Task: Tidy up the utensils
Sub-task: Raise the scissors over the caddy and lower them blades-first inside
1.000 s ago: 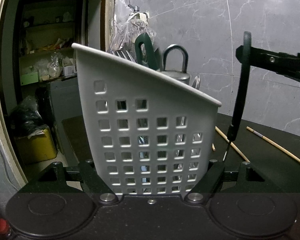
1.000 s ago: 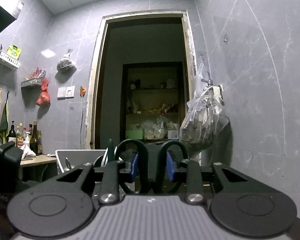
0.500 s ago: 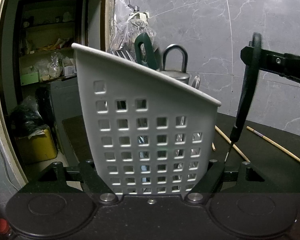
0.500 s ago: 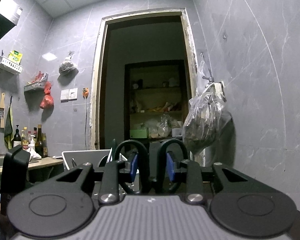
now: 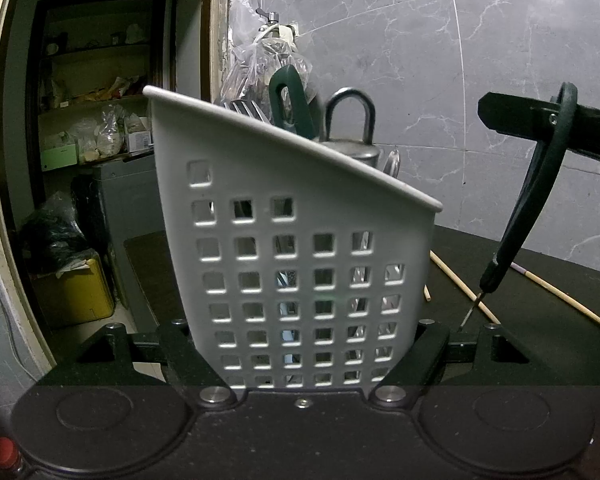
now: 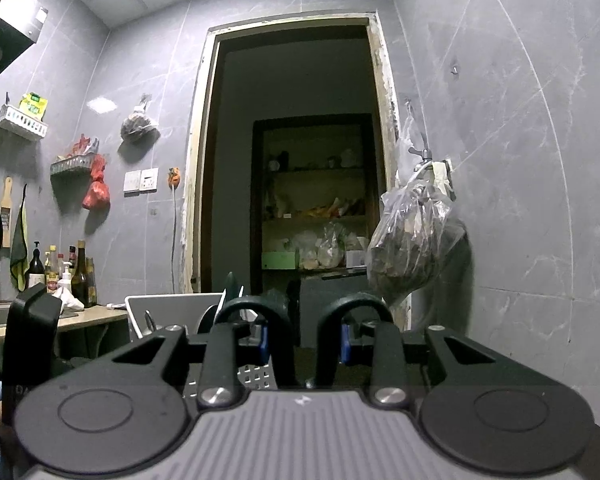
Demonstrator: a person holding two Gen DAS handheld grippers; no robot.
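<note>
Already partly filled: white perforated caddy [image 5: 300,264] clamped between the left gripper [image 5: 300,344] fingers, several utensils standing inside; further right, black scissors [image 5: 528,208] pinched by their loops in the right gripper [image 6: 303,344], hanging blades-down beside the caddy; chopsticks [image 5: 568,298] left lying on the dark counter.

A home kitchen, seemingly: grey marbled wall tiles [image 6: 520,160], sauce bottles [image 6: 80,276] on a counter [image 6: 88,318], wall racks [image 6: 20,124], and a pantry shelf [image 6: 312,216] through the doorway.
</note>
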